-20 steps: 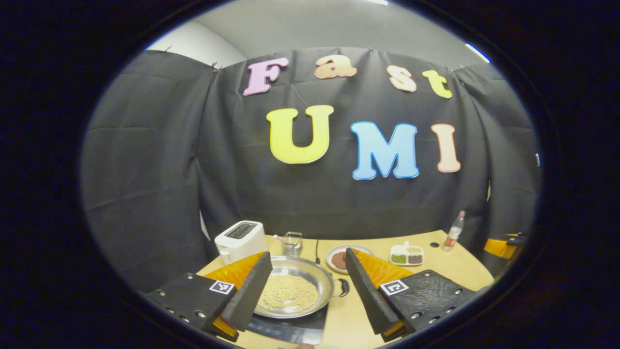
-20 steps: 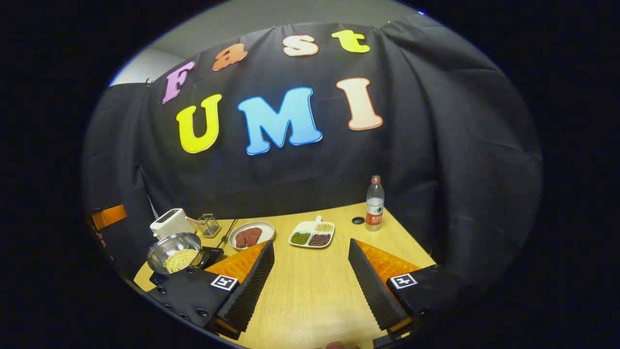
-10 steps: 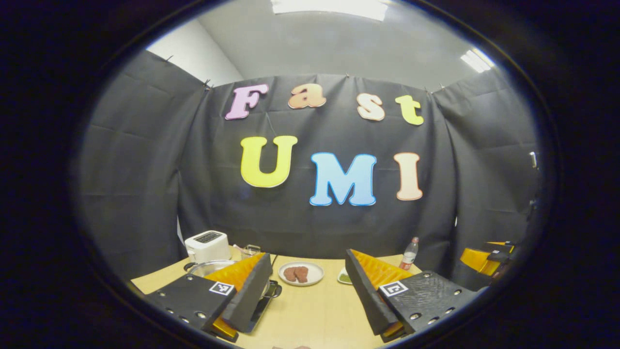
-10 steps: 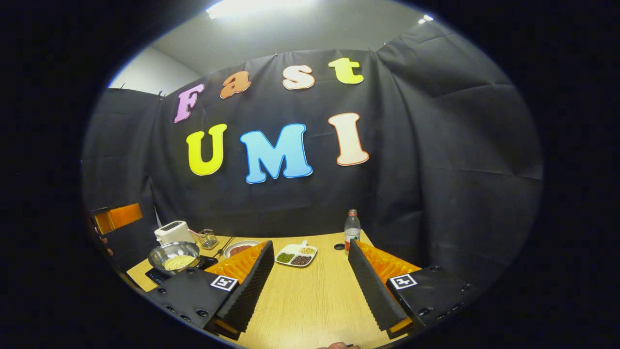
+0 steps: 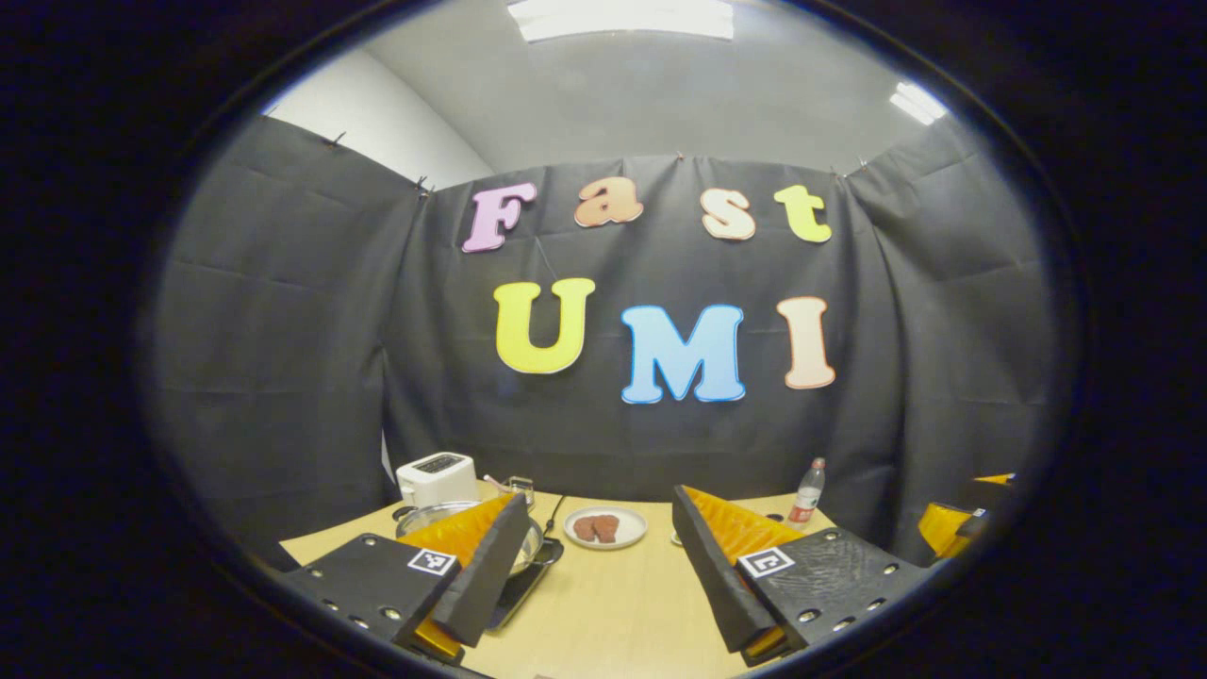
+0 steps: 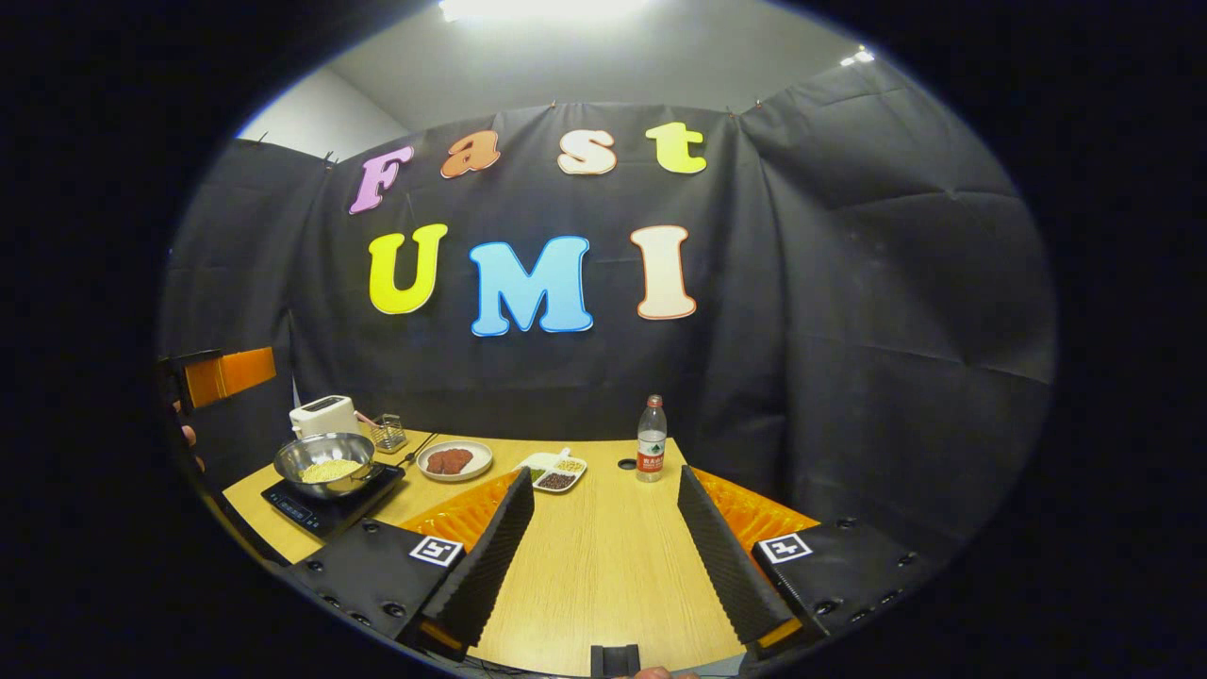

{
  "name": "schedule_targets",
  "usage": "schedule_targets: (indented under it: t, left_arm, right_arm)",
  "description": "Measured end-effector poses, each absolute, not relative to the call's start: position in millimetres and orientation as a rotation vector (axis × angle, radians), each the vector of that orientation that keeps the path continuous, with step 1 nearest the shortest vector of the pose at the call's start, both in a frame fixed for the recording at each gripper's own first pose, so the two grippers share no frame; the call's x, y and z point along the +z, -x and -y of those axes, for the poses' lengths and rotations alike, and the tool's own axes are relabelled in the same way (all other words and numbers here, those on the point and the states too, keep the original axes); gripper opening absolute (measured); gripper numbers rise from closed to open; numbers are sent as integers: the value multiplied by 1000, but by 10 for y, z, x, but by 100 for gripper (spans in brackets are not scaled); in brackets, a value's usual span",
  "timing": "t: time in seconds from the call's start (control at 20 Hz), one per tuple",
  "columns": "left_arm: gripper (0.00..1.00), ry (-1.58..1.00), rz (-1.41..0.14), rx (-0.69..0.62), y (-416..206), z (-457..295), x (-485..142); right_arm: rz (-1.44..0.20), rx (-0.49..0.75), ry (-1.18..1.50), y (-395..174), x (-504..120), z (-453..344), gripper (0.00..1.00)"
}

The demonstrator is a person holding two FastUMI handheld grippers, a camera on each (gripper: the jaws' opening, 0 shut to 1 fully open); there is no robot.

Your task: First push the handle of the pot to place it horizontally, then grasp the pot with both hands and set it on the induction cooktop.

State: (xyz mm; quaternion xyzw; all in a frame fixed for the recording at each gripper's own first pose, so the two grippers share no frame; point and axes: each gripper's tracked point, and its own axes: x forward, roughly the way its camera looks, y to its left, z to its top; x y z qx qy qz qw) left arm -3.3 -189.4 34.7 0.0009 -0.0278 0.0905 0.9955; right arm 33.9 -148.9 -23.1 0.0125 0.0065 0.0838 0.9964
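The steel pot (image 6: 325,464) holds yellow grains and sits on the black induction cooktop (image 6: 321,505) at the table's left end. In the left gripper view the pot (image 5: 429,515) shows partly behind my left finger, with the cooktop (image 5: 517,592) under it. My left gripper (image 5: 599,500) is open and empty, back from the pot and a little to its right. My right gripper (image 6: 604,474) is open over bare table, well to the right of the pot. The left gripper (image 6: 223,374) shows at the far left of the right gripper view, held by a hand (image 6: 189,436).
A white toaster (image 6: 323,415) and a small wire holder (image 6: 387,432) stand behind the cooktop. A plate of meat (image 6: 454,460), a divided dish (image 6: 554,471) and a water bottle (image 6: 650,439) line the back of the wooden table (image 6: 603,566). The right gripper (image 5: 957,521) is at the right edge.
Both grippers have drawn back and tilted up. The pot, between the left fingers a second ago, now lies farther off behind the left finger. The pot stays on the cooktop.
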Motion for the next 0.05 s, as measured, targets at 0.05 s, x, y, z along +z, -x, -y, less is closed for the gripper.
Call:
schedule_targets:
  t: [0.05]
  left_arm:
    - [92,41,46,175,57,1902,270]
  right_arm:
    - [-9,166,-42,-325,-212,1438,98]
